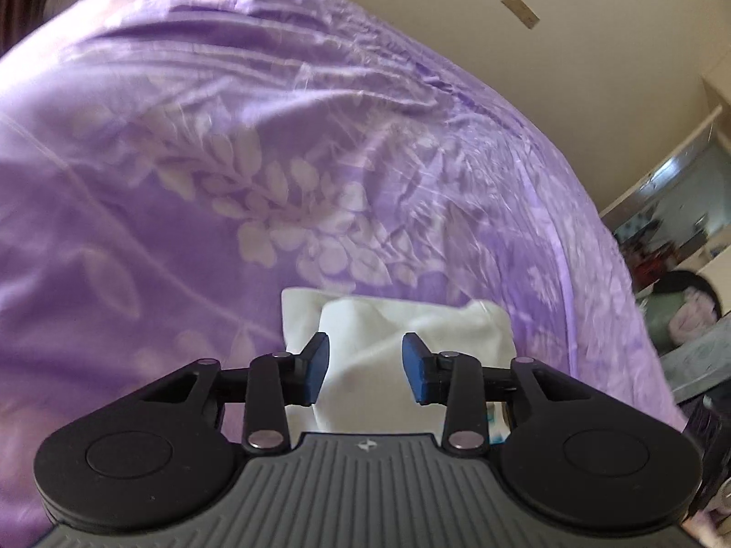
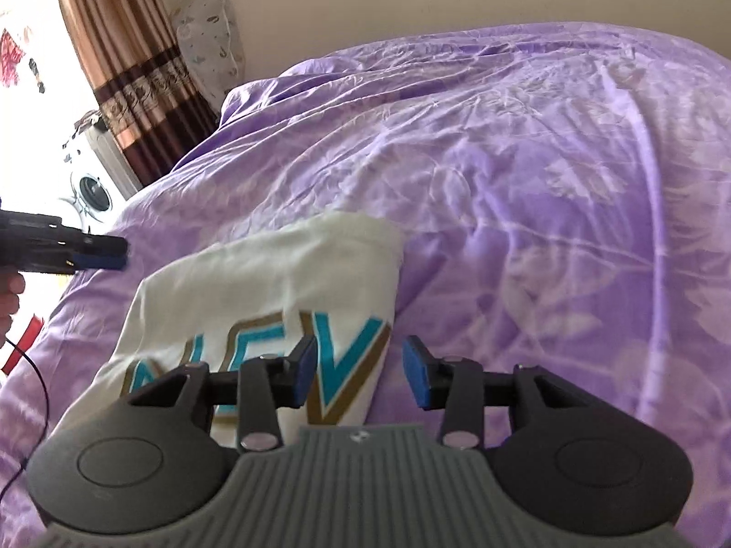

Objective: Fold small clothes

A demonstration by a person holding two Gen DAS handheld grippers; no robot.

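While a purple floral bedspread [image 2: 525,173] covers the bed, the folded white shirt [image 2: 256,283] lies on it, below both tongs; right gripper [image 2: 358,372] and left gripper [image 1: 365,367] hang apart, gripping nothing

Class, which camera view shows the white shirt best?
The right wrist view: the white shirt lies folded on the purple bedspread, its teal lettering showing. The left wrist view catches only a plain white part beyond the gripper.
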